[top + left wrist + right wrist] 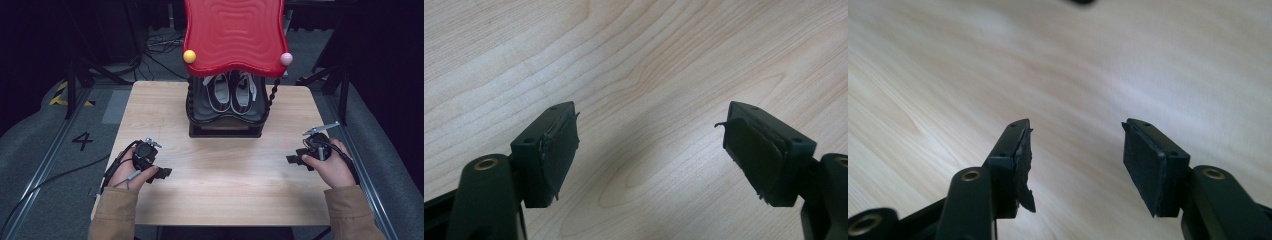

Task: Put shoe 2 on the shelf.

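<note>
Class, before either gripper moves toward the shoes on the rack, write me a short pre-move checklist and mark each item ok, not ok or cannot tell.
1. Left gripper open, nothing held: ok; its fingers stand wide apart over bare wood.
2. Right gripper open, nothing held: ok.
3. Table between grippers and rack free of obstacles: ok.
4. Shoes sit side by side on the lower shelf: ok.
5. Room to reach under the red top shelf: cannot tell.
6. Finger pads intact: not ok; the right gripper's pad looks torn.

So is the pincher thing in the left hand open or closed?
Open. In the left gripper view, the left gripper has its two black jaws spread wide, with only bare wooden table showing between them.
</note>
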The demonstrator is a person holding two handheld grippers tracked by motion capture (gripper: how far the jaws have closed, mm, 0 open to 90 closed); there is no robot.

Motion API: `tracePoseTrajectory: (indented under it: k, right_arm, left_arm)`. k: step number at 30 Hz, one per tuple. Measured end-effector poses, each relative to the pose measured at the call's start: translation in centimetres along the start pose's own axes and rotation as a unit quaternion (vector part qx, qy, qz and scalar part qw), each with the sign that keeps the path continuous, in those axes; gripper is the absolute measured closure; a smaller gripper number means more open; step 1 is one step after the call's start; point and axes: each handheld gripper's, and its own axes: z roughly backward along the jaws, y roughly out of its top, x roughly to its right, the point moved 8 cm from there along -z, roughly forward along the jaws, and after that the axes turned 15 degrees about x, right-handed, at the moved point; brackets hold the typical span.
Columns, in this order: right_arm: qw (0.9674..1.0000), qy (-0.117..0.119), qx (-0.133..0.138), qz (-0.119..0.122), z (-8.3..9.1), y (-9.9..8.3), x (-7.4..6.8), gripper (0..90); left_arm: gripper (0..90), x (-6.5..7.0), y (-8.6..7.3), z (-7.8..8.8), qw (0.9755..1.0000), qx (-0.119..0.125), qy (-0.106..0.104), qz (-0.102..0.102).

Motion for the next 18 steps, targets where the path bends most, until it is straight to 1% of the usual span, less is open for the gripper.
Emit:
tracePoseTrajectory:
  k: [3,6,7,9,11,12,15,18]
  right_arm:
    - [0.9993,-0.006,-0.036,-0.002,-0.4,-1.4,0.6,44.7]
    - [0.9982,-0.008,-0.059,-0.003,-0.6,-2.4,1.0,43.8]
    - [0.9974,-0.009,-0.071,-0.005,-0.7,-2.9,1.2,43.6]
    - [0.9971,-0.009,-0.075,-0.004,-0.7,-3.1,1.3,43.5]
    - [0.9956,-0.013,-0.092,-0.007,-0.8,-3.8,1.6,42.8]
    - [0.9950,-0.014,-0.099,-0.007,-0.8,-4.1,1.7,42.4]
    - [0.9935,-0.017,-0.113,-0.007,-0.8,-4.7,2.0,40.9]
    - [0.9914,-0.020,-0.129,-0.014,-0.7,-5.2,2.1,40.8]
  left_arm:
    - [22.1,0.0,0.1,-0.1,1.0000,0.000,-0.002,0.003]
    - [21.6,0.1,0.1,-0.3,1.0000,-0.002,-0.003,0.001]
    - [20.7,0.1,0.0,-0.3,1.0000,-0.004,-0.007,0.000]
    - [20.6,0.1,0.0,-0.4,1.0000,-0.007,-0.007,-0.001]
    - [20.6,0.0,-0.1,-0.4,0.9999,-0.010,-0.008,-0.007]
    - [20.5,0.1,-0.1,-0.5,0.9999,-0.011,-0.010,-0.005]
    - [20.5,0.2,-0.2,-0.5,0.9998,-0.014,-0.010,-0.009]
    - [20.6,0.2,-0.3,-0.6,0.9997,-0.019,-0.011,-0.008]
